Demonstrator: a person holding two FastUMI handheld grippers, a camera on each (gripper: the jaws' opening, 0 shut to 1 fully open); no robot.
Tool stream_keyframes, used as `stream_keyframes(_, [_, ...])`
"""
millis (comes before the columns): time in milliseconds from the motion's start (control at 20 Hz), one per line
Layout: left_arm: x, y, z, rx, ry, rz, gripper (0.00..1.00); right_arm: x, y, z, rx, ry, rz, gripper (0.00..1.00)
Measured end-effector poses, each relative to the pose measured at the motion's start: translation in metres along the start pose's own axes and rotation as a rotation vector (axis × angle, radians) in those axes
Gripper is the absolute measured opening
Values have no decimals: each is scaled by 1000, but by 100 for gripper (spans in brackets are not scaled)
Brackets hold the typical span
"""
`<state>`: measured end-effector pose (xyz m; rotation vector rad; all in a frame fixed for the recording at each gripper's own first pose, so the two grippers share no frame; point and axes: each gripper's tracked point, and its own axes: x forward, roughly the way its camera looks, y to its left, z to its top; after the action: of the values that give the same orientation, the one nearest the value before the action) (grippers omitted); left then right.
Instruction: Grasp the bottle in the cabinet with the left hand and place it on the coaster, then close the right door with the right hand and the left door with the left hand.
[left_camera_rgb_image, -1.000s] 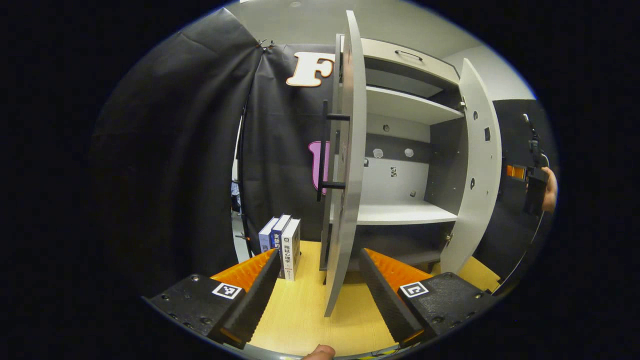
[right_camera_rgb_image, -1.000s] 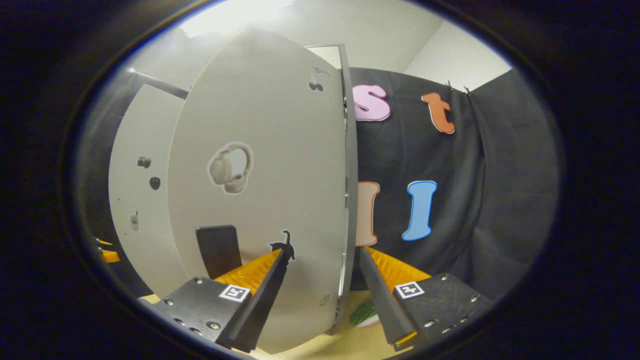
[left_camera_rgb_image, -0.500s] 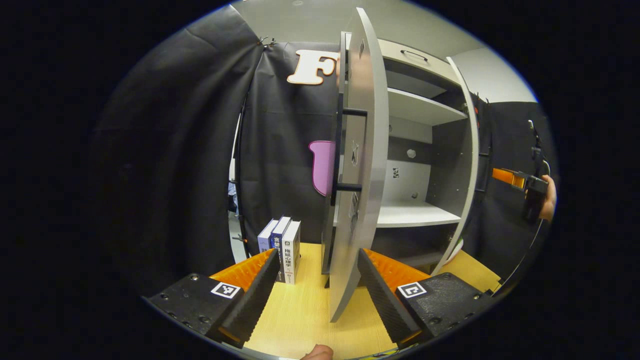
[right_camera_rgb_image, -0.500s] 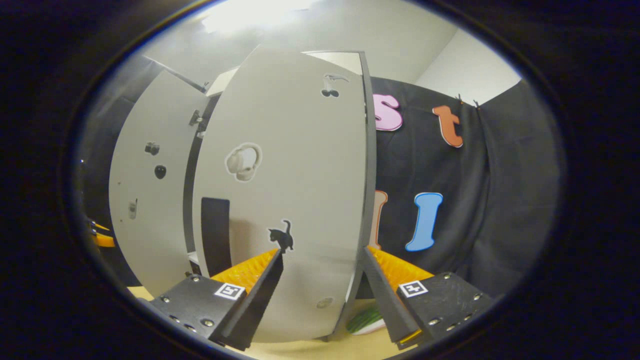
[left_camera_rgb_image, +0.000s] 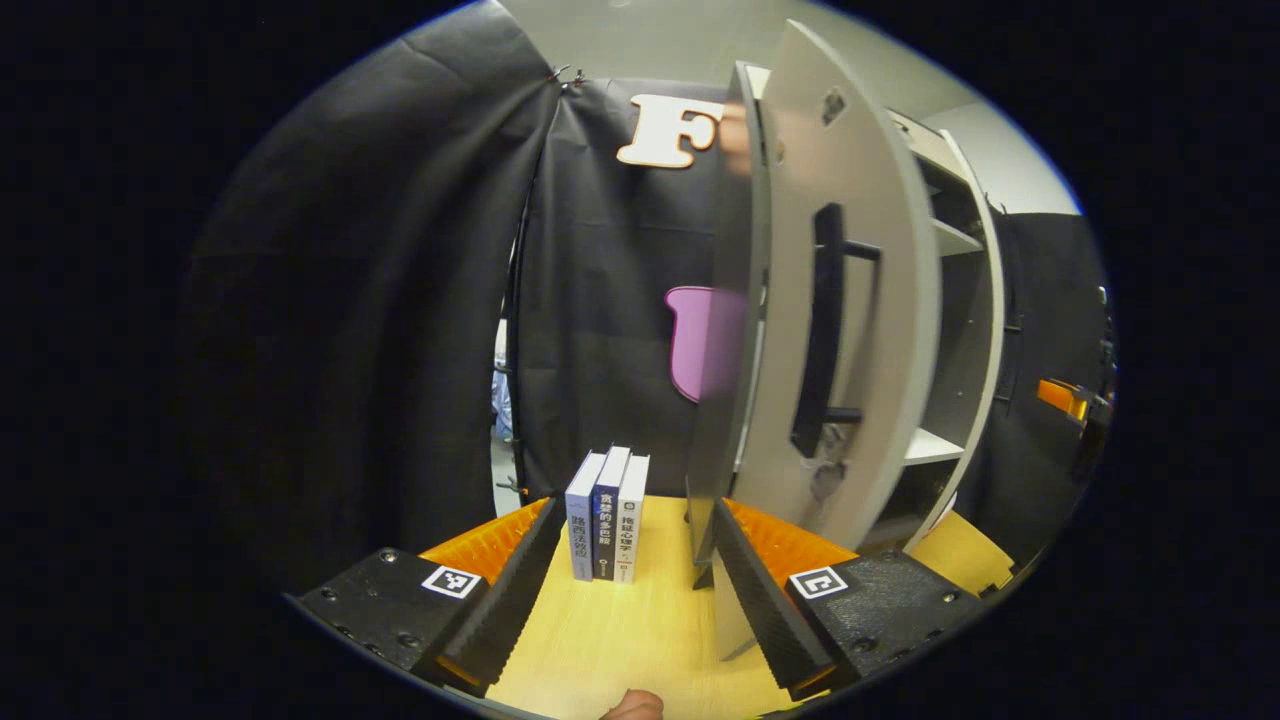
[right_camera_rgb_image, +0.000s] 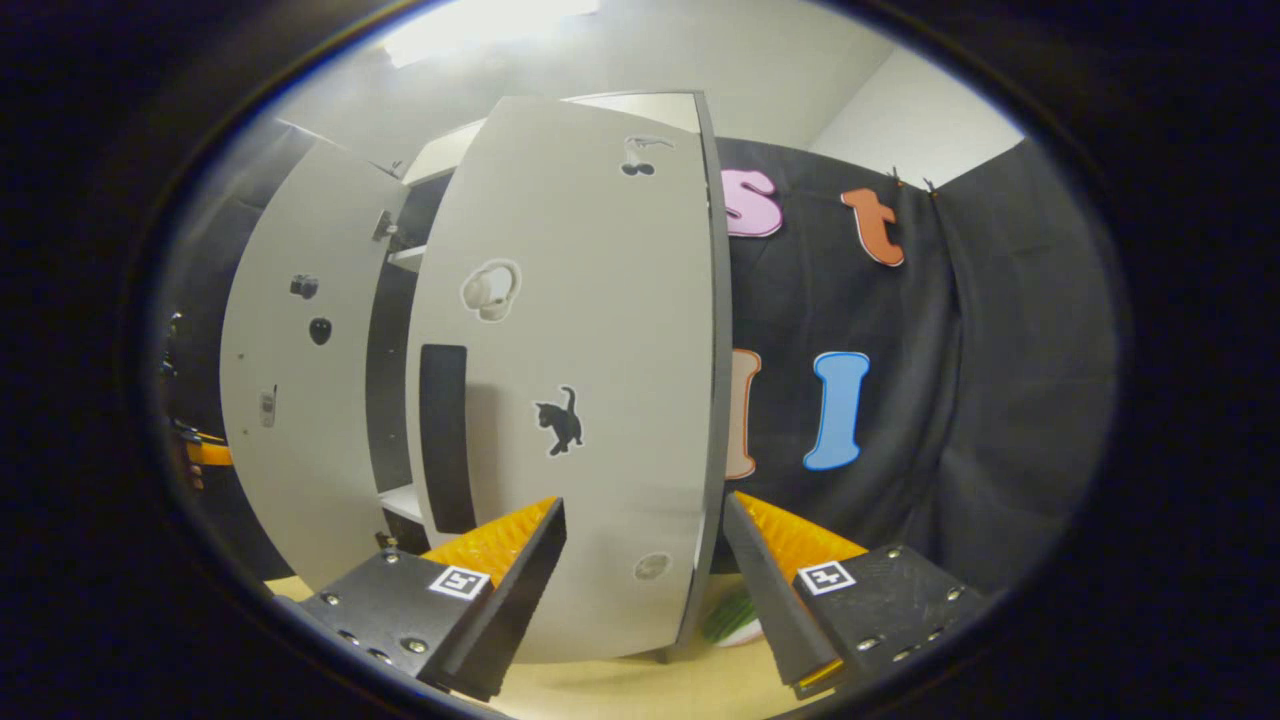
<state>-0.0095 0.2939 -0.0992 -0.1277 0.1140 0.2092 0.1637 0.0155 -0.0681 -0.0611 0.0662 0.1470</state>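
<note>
The left hand-held gripper (left_camera_rgb_image: 633, 560) is seen with its fingers spread wide and nothing held between them, above a pale wooden bench (left_camera_rgb_image: 630, 640). Just beyond its right finger, the left door (left_camera_rgb_image: 830, 330) of a grey cabinet (left_camera_rgb_image: 965, 300) is seen partly swung, its dark bar handle (left_camera_rgb_image: 822, 340) facing outward. Three upright books (left_camera_rgb_image: 607, 515) are set on the bench beside the cabinet.

In the right gripper view, the right hand-held gripper (right_camera_rgb_image: 645, 560) is likewise wide open and empty. The right door (right_camera_rgb_image: 590, 400), marked with a cat sticker (right_camera_rgb_image: 560, 420), is seen ajar, its outer edge lined up between the fingers; whether it is touched cannot be told. The bottle's place cannot be told.
</note>
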Motion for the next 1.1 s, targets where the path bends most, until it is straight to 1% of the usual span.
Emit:
stream_keyframes(50, [6,5,6,-15,3,1,96,-1,0,3,10,-4,-9,96])
stream_keyframes(100, [12,10,13,-31,-4,0,93,-3,1,6,21,-8,-12,96])
stream_keyframes(150, [19,13,20,-38,-12,-8,96,-7,5,11,31,-18,-16,96])
stream_keyframes(200, [23,13,32,-41,-37,-26,97,-14,7,17,45,-33,-20,96])
stream_keyframes(250, [28,13,43,-32,-54,-37,93,-22,11,22,58,-45,-16,96])
stream_keyframes(300, [33,15,53,-18,-65,-36,96,-32,17,26,68,-53,-5,96])
stream_keyframes(400, [37,9,69,14,-64,-50,96,-54,24,30,68,-52,12,96])
stream_keyframes(450, [36,-1,75,20,-57,-69,97,-67,26,34,61,-50,22,96])
stream_keyframes(500, [34,-13,87,10,-74,-97,100,-80,25,36,58,-46,26,96])
stream_keyframes(600, [25,-46,108,-4,-107,-185,95,-110,22,31,59,-25,24,96])
stream_keyframes(700, [21,-56,120,33,-136,-166,90,-142,16,32,60,-13,16,96])
stream_keyframes(800, [18,-67,109,28,-87,-166,95,-172,16,34,73,-12,16,96])
stream_keyframes(850, [16,-70,108,14,-74,-164,90,-186,14,35,80,-12,11,96])
stream_keyframes(900, [14,-74,114,6,-83,-157,91,-199,8,37,87,-20,0,96])
stream_keyframes(950, [12,-74,118,11,-99,-145,95,-209,5,39,91,-26,-4,96])
stream_keyframes(1050, [10,-75,119,33,-114,-116,95,-225,1,40,94,-34,-12,96])
stream_keyframes(1100, [9,-76,119,36,-116,-103,90,-231,-2,38,93,-31,-17,96])
